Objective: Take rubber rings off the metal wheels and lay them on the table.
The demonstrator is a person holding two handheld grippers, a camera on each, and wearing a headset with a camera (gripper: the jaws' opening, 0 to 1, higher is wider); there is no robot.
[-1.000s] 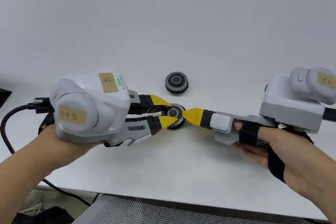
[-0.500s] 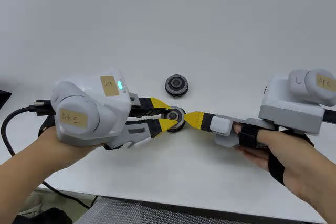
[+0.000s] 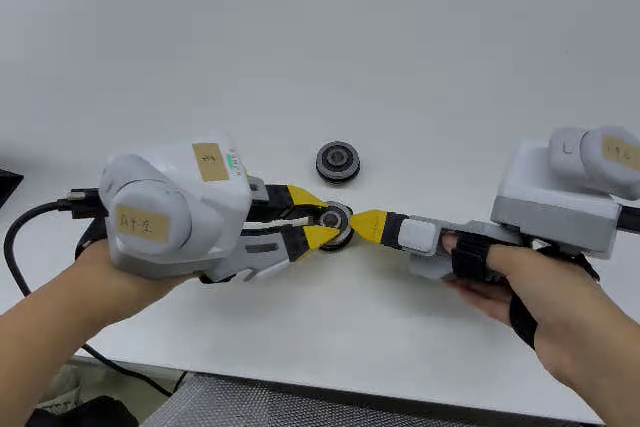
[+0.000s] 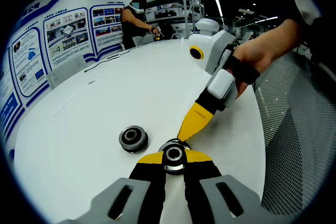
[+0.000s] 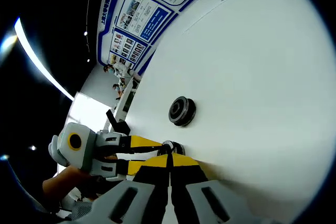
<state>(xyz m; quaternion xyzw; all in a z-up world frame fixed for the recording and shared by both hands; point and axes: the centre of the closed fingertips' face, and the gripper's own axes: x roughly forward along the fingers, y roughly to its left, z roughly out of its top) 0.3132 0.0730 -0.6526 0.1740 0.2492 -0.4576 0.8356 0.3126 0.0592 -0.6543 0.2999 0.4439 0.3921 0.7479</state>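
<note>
Clamping a metal wheel [image 3: 337, 221] at the white table [image 3: 420, 97], the left gripper [image 3: 320, 215] meets the right gripper [image 3: 361, 223], tips pinched together, at the wheel's three o'clock; second wheel [image 3: 337, 159] at twelve, blue poster boards [image 4: 63, 30] behind.

I can't tell whether the right gripper [image 3: 368, 224] pinches a rubber ring: its closed tips hide that edge of the wheel [image 3: 336, 219]. The left gripper [image 3: 314, 216] covers the wheel on both sides. The cable [image 3: 40, 209] runs off the head view's left edge.
</note>
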